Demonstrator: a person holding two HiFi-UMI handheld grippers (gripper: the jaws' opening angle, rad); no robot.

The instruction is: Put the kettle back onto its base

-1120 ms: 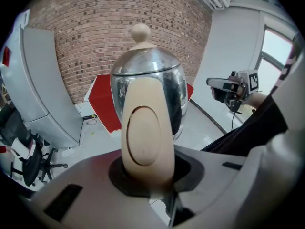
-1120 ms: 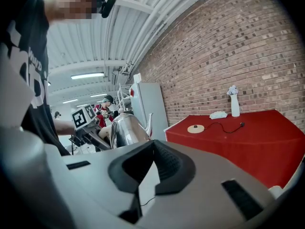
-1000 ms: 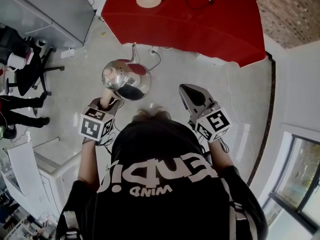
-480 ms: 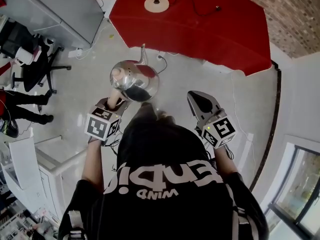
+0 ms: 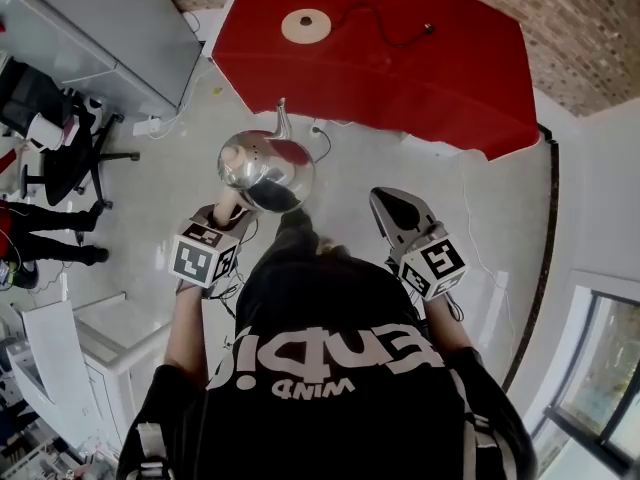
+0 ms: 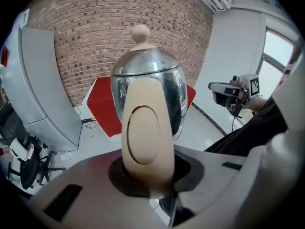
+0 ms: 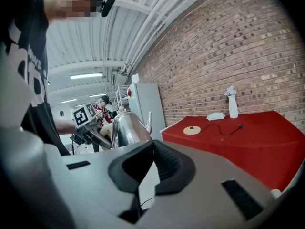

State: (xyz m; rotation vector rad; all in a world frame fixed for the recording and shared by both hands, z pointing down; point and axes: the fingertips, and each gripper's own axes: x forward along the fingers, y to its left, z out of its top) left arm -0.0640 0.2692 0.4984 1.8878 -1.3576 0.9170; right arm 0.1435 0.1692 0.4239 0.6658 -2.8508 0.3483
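Note:
A shiny steel kettle (image 5: 265,171) with a thin spout hangs in the air over the floor, short of the red table (image 5: 420,68). My left gripper (image 5: 226,206) is shut on the kettle's beige handle (image 6: 144,137), which fills the gap between its jaws in the left gripper view. The round beige base (image 5: 304,24) lies on the table's far left part, with its black cord trailing to the right. The base (image 7: 192,130) also shows in the right gripper view, beyond the kettle (image 7: 127,128). My right gripper (image 5: 392,206) is shut on nothing, held to the right of the kettle.
A grey cabinet (image 5: 100,28) stands left of the table, with an office chair (image 5: 60,138) and a person's legs (image 5: 45,228) beside it. A white vase (image 7: 232,104) and a white dish stand at the table's back. Cables lie on the floor under the table's edge.
The kettle and my left gripper have drifted a little toward the red table. My right gripper keeps its pose beside them.

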